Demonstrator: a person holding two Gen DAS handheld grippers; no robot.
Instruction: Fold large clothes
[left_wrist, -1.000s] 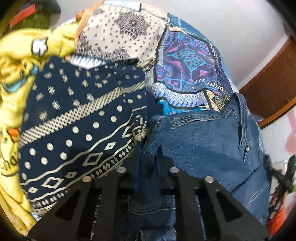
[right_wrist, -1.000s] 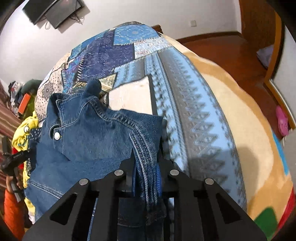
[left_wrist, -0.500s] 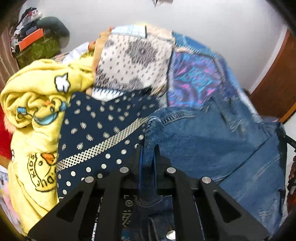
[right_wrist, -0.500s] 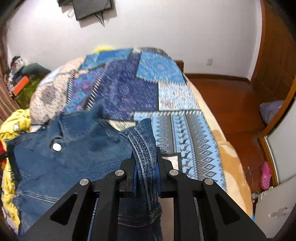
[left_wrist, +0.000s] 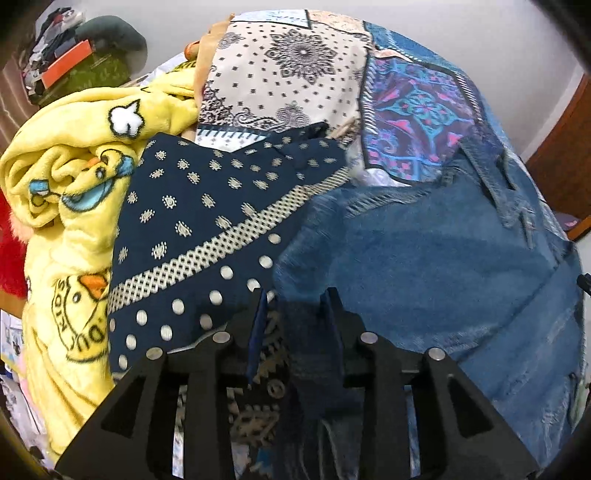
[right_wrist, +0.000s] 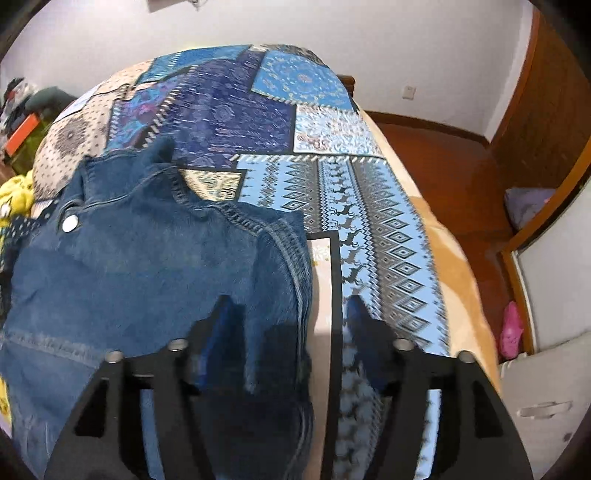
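Your left gripper (left_wrist: 293, 299) has its two fingers parted by a modest gap, with a fold of the denim jacket (left_wrist: 443, 266) running between them; the right-hand finger lies against the cloth, but you cannot tell whether the fold is pinched. Your right gripper (right_wrist: 288, 314) is spread wide, its fingers well apart and closed on nothing, the jacket's (right_wrist: 147, 266) edge lying loose between them over the bedspread. The jacket is spread across the bed on the patchwork bedspread (right_wrist: 369, 221), its collar toward the far end and a metal button (right_wrist: 70, 223) showing near the collar. In the left view, a navy patterned cloth (left_wrist: 207, 229) with dots and a pale band lies just beside the jacket, touching its edge. Further left is a yellow fleece blanket (left_wrist: 66, 177) printed with cartoon ducks, bunched up. In the right view, the bed's right side drops to a brown wooden floor (right_wrist: 436, 155).
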